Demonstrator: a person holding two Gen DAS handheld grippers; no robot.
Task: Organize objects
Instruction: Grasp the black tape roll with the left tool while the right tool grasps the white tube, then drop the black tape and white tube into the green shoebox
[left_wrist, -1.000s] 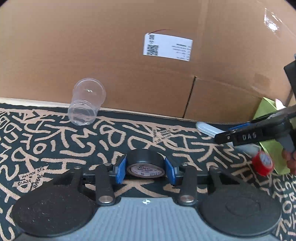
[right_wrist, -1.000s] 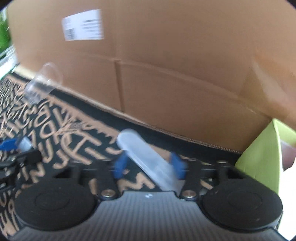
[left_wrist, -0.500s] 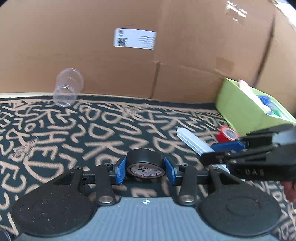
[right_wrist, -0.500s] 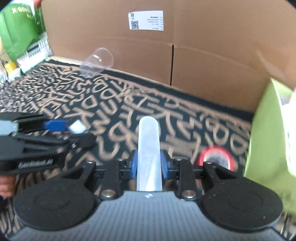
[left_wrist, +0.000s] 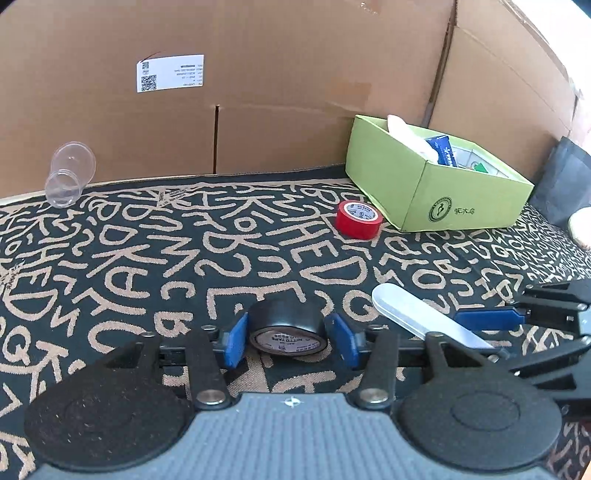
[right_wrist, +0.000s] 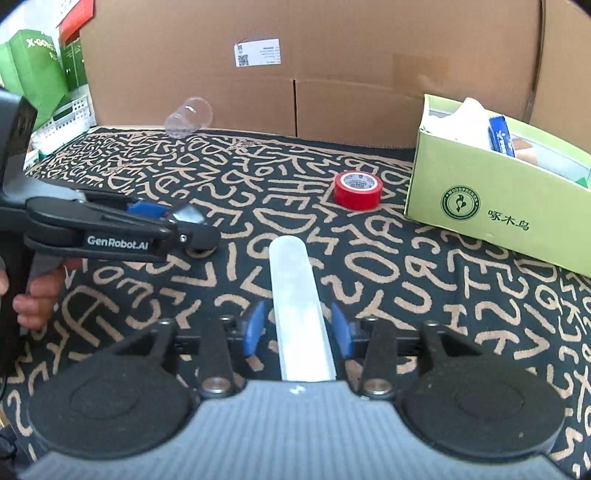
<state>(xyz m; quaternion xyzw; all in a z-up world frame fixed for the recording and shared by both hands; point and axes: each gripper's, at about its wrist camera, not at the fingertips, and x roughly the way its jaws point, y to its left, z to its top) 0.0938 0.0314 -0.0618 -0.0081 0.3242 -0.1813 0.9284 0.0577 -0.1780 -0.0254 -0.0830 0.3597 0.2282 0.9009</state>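
A black tape roll (left_wrist: 287, 328) sits on the patterned cloth between the blue pads of my left gripper (left_wrist: 288, 341). Its jaws are opening and thin gaps show beside the roll. A translucent white tube (right_wrist: 295, 295) lies lengthwise between the pads of my right gripper (right_wrist: 297, 328). Those jaws are opening too, clear of the tube's sides. In the left wrist view the tube (left_wrist: 417, 317) and right gripper (left_wrist: 480, 338) are just right of the black roll. The right wrist view has my left gripper (right_wrist: 184, 225) at the left, held by a hand (right_wrist: 33, 295).
A red tape roll (left_wrist: 357, 219) stands beside a green cardboard box (left_wrist: 436, 184) holding several items at the far right. A clear plastic cup (left_wrist: 70, 177) lies on its side at the far left. Tall brown cardboard walls (left_wrist: 295, 92) close the back.
Both grippers swept across the cloth, bringing the green box and red tape into view. Both pairs of pads, earlier tight on the black roll and the tube, now stand apart from them.
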